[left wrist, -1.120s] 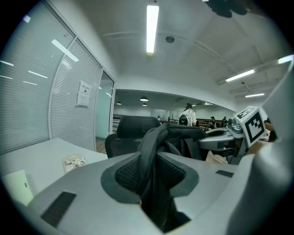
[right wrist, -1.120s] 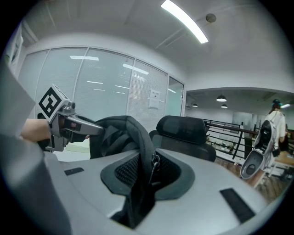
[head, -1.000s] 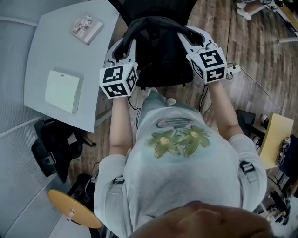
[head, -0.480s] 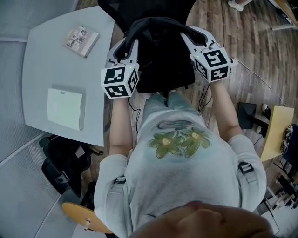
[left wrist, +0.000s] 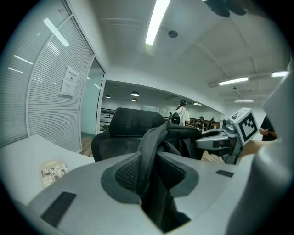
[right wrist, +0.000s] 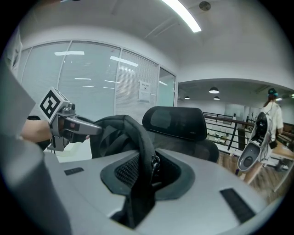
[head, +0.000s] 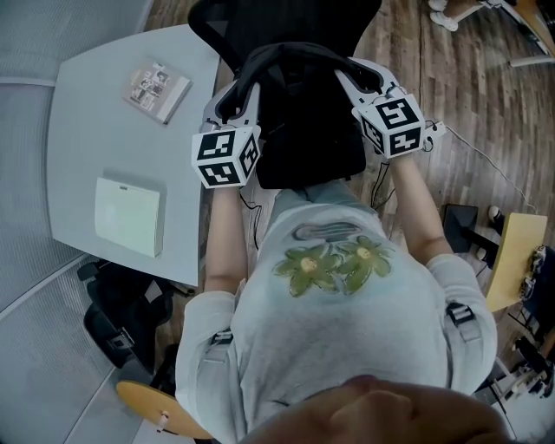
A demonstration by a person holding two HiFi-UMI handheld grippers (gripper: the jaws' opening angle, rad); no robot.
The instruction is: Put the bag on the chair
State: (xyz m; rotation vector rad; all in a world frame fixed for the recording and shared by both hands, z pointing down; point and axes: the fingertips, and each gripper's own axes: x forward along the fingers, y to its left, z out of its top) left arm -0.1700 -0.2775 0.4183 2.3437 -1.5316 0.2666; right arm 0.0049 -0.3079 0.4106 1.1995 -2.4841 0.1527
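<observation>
A black bag (head: pixel 303 121) hangs by its two shoulder straps between my grippers, just in front of a black office chair (head: pixel 286 17). My left gripper (head: pixel 231 97) is shut on the left strap (left wrist: pixel 149 151). Over on the other side, my right gripper (head: pixel 354 76) is shut on the right strap (right wrist: pixel 140 151). In the left gripper view the jaws (left wrist: pixel 154 166) pinch the strap, with the chair's headrest (left wrist: pixel 133 123) behind it. In the right gripper view the jaws (right wrist: pixel 144 169) also pinch a strap, and the headrest (right wrist: pixel 177 120) is close ahead.
A grey table (head: pixel 95 130) stands at the left with a white pad (head: pixel 128 217) and a booklet (head: pixel 159 84). Another dark bag (head: pixel 121 303) and a wooden stool (head: pixel 160 416) are on the floor at lower left. Cables cross the wooden floor (head: pixel 486 147) to the right.
Both grippers and the bag have moved slightly forward toward the chair. More of the chair back shows, and the person's feet are now hidden under the bag. Both grips are unchanged.
</observation>
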